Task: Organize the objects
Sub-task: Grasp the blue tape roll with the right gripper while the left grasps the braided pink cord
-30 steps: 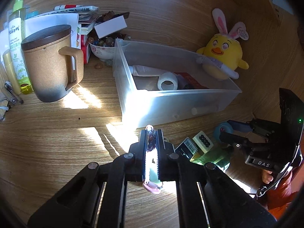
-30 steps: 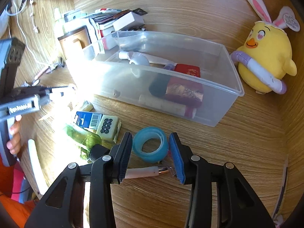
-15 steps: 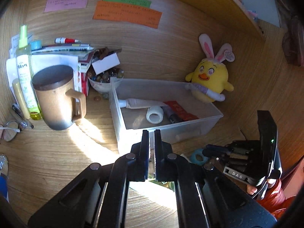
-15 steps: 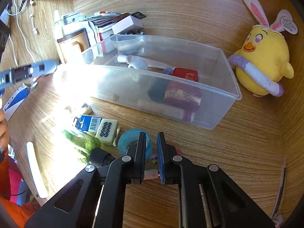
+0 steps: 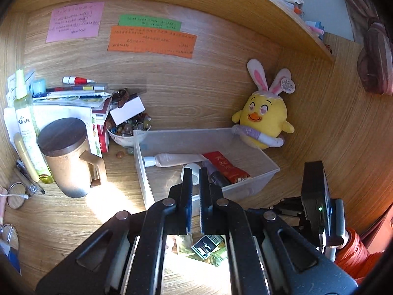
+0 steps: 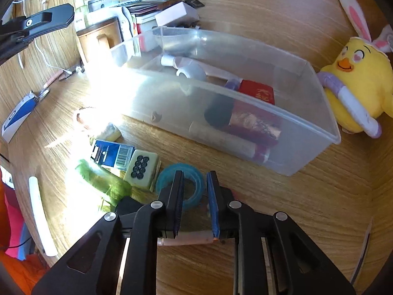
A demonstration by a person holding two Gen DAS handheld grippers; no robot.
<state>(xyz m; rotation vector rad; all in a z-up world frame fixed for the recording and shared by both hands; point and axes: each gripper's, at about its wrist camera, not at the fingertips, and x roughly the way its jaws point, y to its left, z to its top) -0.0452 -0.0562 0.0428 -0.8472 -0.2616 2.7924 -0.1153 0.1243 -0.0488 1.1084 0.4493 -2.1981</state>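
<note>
Between the fingers of the right gripper (image 6: pixel 195 196), low near the roots: pink stick (image 6: pixel 191 241), crosswise, copper end against the right pad. Narrow gap; pinched or just lying underneath, cannot tell. Directly ahead, partly hidden by the fingers: blue tape ring (image 6: pixel 167 179), flat on the surface (image 6: pixel 282 209). Left of it, packed close: mahjong tile (image 6: pixel 141 169), blue barcode box (image 6: pixel 113 153), green wrapper (image 6: pixel 103 182), half washed out by sun glare. Beyond: clear bin (image 6: pixel 307 157), already holding a tube, white roll, red packet. Plush chick (image 6: pixel 356 86) just beside the far right corner.

Left gripper (image 5: pixel 195 196): fingers almost together, nothing visible between, hovering above the pile, facing the bin. Mug (image 5: pixel 66 157) and marble bowl (image 5: pixel 122 135) left of the bin.

Likely risks:
- Stick slipping or pivoting out on the way to the bin, given end-on contact on a thin round body.
- Snagging the tape ring on lift, given the overlap.
- Clipping the near bin wall on a low approach.
- Misjudging the pile in that glare.
</note>
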